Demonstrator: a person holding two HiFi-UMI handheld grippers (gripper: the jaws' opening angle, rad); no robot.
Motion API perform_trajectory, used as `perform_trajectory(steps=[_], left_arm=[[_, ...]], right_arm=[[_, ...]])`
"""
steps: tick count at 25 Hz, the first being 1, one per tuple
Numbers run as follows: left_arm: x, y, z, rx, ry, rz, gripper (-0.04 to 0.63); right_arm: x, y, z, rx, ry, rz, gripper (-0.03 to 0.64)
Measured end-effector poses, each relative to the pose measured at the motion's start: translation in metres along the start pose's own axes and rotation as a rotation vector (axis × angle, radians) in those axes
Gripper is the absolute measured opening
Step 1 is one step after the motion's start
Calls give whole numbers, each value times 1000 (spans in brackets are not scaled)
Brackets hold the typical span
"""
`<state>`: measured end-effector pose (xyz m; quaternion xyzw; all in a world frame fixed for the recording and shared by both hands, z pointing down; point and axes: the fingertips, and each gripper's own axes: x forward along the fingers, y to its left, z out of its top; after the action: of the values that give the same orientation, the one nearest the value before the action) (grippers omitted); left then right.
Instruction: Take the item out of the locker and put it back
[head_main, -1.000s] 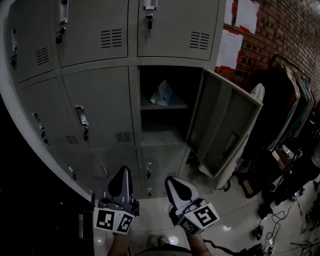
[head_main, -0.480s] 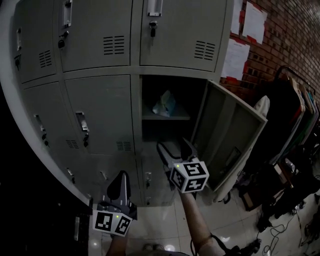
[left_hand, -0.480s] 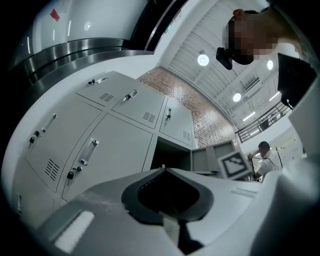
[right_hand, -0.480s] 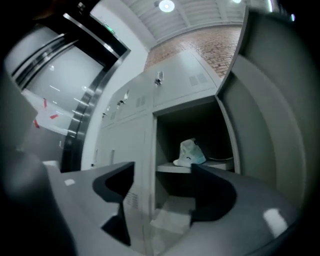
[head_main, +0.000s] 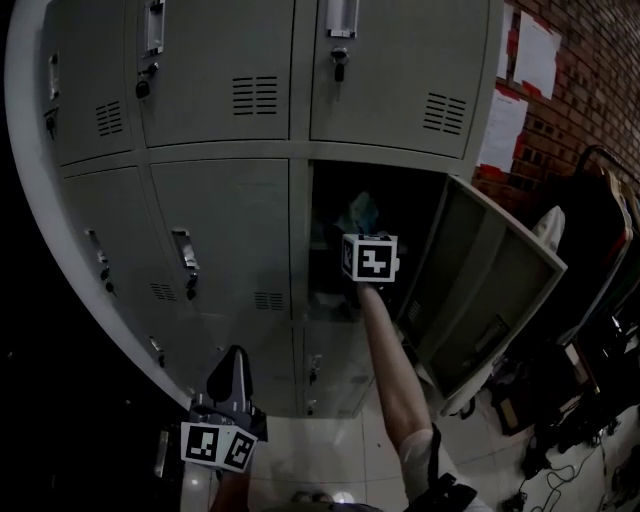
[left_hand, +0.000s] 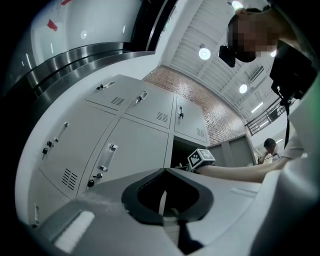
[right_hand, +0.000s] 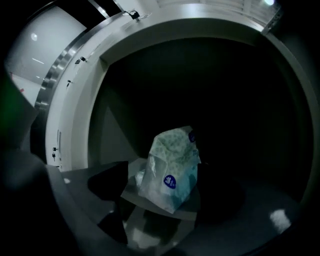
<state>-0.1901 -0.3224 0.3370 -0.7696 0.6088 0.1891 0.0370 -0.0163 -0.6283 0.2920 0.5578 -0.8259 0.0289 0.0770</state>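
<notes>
The right gripper reaches into the open compartment of the grey metal locker, its door swung out toward 3 o'clock. Its fingers are opening, with the pale green-and-white plastic tissue pack standing untouched between them on the locker's shelf. In the head view the left gripper hangs low at 7 o'clock in front of the closed lower doors, its fingers pressed together on nothing.

Pale patterned soft pack upright on locker shelf
</notes>
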Motion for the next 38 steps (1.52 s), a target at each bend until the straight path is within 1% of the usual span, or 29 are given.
perform_trajectory(steps=[1,2,3,4,6,10,13,16,18,20,24,26,28,30,33,38], left_arm=[[1,2,0,-1,0,3,6],[3,4,-1,-3,0,6,6],[4,5,-2,-6,0,8,6],[5,5,-3,-9,0,8,6],[8,4,-4,-16,-1,6,6],[12,-2,-5,-23,-4,-10,6],[13,-8,1,-19,-14,-25,5],[10,-16,7,-16,-24,-41,6],[7,-23,12,-16,-28,-56,6],[2,-32,15,-9,-30,-73,6],[-14,-56,10,47,-32,-91,6],[-23,-66,3,59,-25,-94,6],[-31,-69,-5,56,-9,-92,5],[-38,-70,-15,49,21,-88,6],[-44,-71,-25,40,46,-84,5],[-46,-77,-18,53,28,-101,6]], right_arm=[[2,1,-5,10,18,5,394],[3,1,-8,8,25,6,156],[3,0,-7,-8,14,4,54],[2,-1,-3,-30,-7,-2,21],[0,-4,2,-58,-35,-10,14],[-10,-5,5,-53,-76,5,14],[-39,-2,17,-13,-167,43,14],[-101,12,29,20,-308,116,14],[-152,26,29,28,-404,171,14],[-204,40,16,30,-472,208,14],[-293,63,-37,82,-535,232,14],[-321,70,-68,131,-544,229,14],[-335,70,-104,178,-515,220,14],[-343,72,-127,199,-486,220,14],[-351,76,-130,183,-477,225,14],[-359,79,-126,185,-480,221,14]])
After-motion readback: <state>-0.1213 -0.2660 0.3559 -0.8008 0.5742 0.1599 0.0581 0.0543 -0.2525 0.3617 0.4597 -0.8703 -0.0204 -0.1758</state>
